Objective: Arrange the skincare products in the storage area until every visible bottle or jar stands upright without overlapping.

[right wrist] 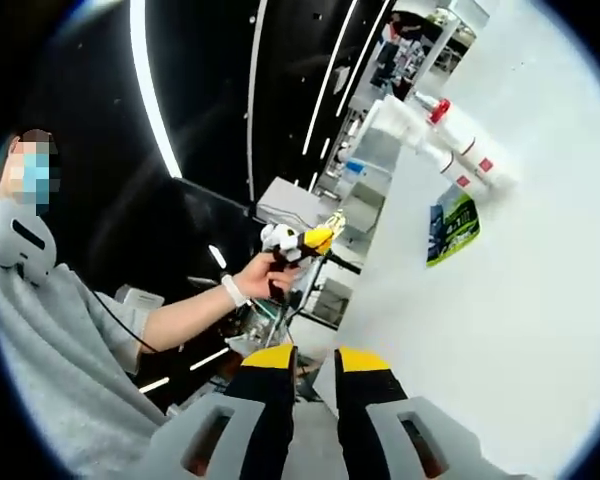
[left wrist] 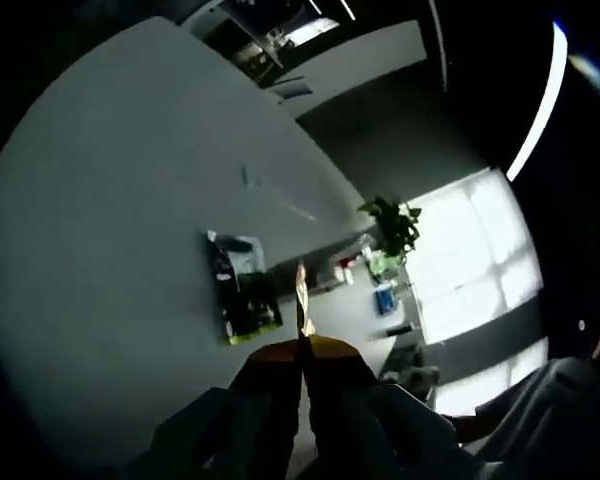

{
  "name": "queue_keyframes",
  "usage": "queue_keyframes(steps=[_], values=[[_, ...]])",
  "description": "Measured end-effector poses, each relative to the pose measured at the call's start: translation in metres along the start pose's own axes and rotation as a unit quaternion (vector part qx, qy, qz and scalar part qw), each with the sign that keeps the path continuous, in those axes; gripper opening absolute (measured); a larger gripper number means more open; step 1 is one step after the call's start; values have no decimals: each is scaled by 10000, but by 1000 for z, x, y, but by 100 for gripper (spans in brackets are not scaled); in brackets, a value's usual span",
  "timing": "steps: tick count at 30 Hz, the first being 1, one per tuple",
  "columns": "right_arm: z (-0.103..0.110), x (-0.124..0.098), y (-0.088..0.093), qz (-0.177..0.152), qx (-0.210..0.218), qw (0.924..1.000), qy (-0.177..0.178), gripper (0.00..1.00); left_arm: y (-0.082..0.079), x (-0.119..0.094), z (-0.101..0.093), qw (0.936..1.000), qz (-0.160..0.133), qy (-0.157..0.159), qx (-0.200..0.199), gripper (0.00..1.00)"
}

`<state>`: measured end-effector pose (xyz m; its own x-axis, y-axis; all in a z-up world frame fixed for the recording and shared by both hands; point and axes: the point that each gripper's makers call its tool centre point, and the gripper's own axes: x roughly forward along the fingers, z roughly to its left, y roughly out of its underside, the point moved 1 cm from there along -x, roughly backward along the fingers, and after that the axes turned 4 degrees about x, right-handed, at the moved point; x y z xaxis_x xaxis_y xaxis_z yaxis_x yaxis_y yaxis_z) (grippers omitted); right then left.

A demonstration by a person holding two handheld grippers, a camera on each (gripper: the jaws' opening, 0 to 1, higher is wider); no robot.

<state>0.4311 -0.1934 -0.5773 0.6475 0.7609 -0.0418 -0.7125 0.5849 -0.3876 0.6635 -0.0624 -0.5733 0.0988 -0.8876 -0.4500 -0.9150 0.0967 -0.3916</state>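
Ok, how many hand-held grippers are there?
2. The left hand-held gripper is shut on a thin pale strip; a person's hand holds it out in the right gripper view. The right hand-held gripper is open, at the bottom of that view.

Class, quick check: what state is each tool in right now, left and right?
Left tool: shut, jaws pressed together; nothing visibly held.
Right tool: open, a gap between its jaws, holding nothing.
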Motion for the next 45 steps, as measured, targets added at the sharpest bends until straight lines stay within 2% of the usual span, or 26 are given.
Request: queue_keyframes(steps=[3,5,10,13,19,21,25,26,30,33,37,45], values=[[-7,-4,-3,-71,80,9999,88,9,0,6,7,9994,278,-41,178,0],[-10,-4,-2,-70,125,9998,141,9,-2,10,10,9990,381,-2,227,0],[-17,-6,0,-40,149,9995,263,9,-9,19,28,9972,682,-154,274,0],[-21,-7,1,-83,205,9993,316,9,-12,25,39,9950,906,-254,334,0],[-29,-10,3,-134,313,9985,435,10,-12,40,51,9898,1326,-257,444,0],[-31,-12,5,-146,357,9981,485,9,-12,45,60,9869,1439,-373,622,0],[-37,-16,7,-164,434,9972,586,9,-10,55,82,9839,1610,-649,435,0],[-40,-16,8,-180,454,9969,617,9,-10,59,86,9832,1628,-640,512,0],[-48,-17,10,-224,585,9955,715,9,-10,66,96,9825,1696,-698,331,0],[-47,-15,9,-248,598,9953,716,9,-11,72,93,9836,1735,-481,94,0],[-50,-16,10,-223,594,9952,748,9,-18,76,103,9835,1665,-652,276,0],[-58,-23,14,-287,709,9934,858,10,-20,84,113,9816,1745,-763,126,0]])
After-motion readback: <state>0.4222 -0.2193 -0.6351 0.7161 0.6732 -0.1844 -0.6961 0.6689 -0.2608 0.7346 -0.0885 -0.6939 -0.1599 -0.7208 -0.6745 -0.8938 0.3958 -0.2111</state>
